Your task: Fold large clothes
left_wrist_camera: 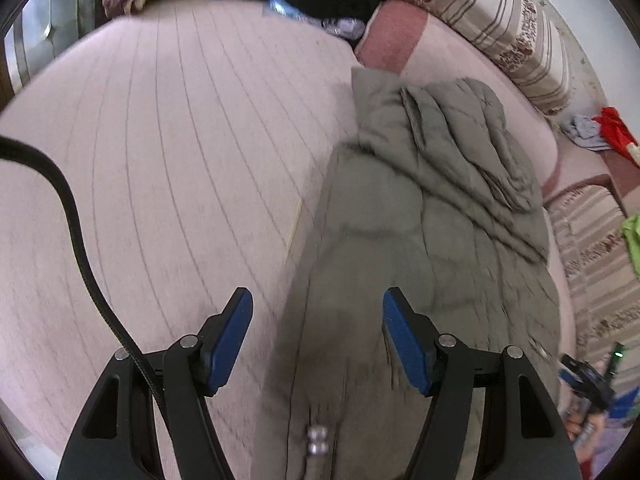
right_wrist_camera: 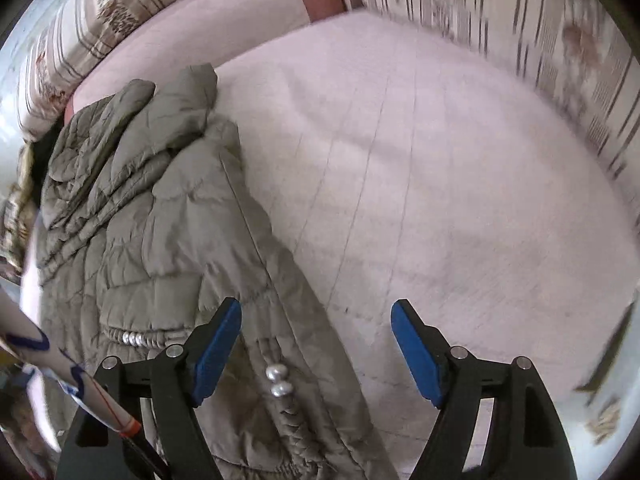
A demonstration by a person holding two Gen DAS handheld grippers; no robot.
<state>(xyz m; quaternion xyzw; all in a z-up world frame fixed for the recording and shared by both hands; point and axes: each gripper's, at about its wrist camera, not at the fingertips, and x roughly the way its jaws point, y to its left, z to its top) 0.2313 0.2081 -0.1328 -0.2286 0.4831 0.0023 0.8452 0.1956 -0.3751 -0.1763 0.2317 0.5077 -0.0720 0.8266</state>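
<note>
Both tools, left [left_wrist_camera: 318, 336] and right [right_wrist_camera: 316, 344], gape empty above the jacket [left_wrist_camera: 420, 220] on the bed [left_wrist_camera: 160, 160]; its slippery padding risks slipping any thin pinch.

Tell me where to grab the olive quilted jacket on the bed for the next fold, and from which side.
Probably the long free side edge of the jacket, coming from the bare sheet side. That edge lies straight, exposed and unbunched, unlike the puffy stacked folds at the far end. The right gripper hangs open above it, pads touching nothing.
</note>
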